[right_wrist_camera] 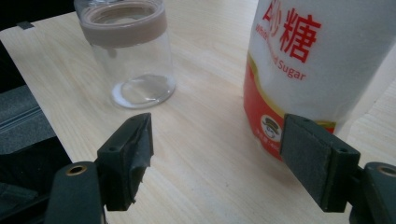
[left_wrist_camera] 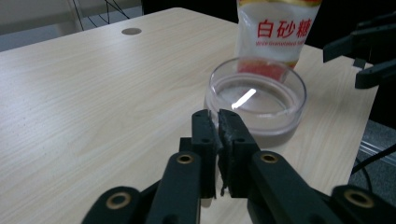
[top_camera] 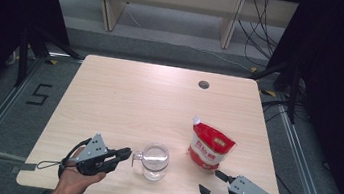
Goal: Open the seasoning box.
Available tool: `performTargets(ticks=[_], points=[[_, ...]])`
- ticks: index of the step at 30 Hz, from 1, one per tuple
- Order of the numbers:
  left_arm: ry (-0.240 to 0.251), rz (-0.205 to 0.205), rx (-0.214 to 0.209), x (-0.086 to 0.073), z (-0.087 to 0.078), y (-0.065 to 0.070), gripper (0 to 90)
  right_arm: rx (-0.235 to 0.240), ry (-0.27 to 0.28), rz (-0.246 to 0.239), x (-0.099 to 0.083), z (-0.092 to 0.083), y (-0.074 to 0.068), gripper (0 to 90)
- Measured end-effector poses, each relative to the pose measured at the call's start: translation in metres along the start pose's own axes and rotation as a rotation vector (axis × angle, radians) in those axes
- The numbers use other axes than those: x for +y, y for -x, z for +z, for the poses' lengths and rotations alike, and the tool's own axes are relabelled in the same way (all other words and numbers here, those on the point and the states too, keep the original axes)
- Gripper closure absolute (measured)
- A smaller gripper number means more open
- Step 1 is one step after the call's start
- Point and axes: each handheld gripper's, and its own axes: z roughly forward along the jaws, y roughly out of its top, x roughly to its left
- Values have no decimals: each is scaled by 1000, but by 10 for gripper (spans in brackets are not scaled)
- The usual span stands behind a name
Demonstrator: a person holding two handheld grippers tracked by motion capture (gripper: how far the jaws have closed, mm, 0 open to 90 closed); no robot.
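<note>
Glass mug just right of left claw, jaws together on handle; right claw apart.

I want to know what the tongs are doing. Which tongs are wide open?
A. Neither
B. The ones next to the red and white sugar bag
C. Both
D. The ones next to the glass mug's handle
B: the right tongs gape wide before the sugar bag, while the left tongs sit pinched together by the glass mug.
</note>
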Motion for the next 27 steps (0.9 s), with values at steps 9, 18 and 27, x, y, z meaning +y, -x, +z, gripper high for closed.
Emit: performTargets(ticks=[9,18,27], points=[[-16,0,-12,8,15,4,879,25,1,-22,2,5,-4,301],[-35,10,-2,4,17,3,870,37,5,-64,5,7,-7,384],[-26,27,-2,3,17,2,869,65,51,-80,13,14,-15,588]])
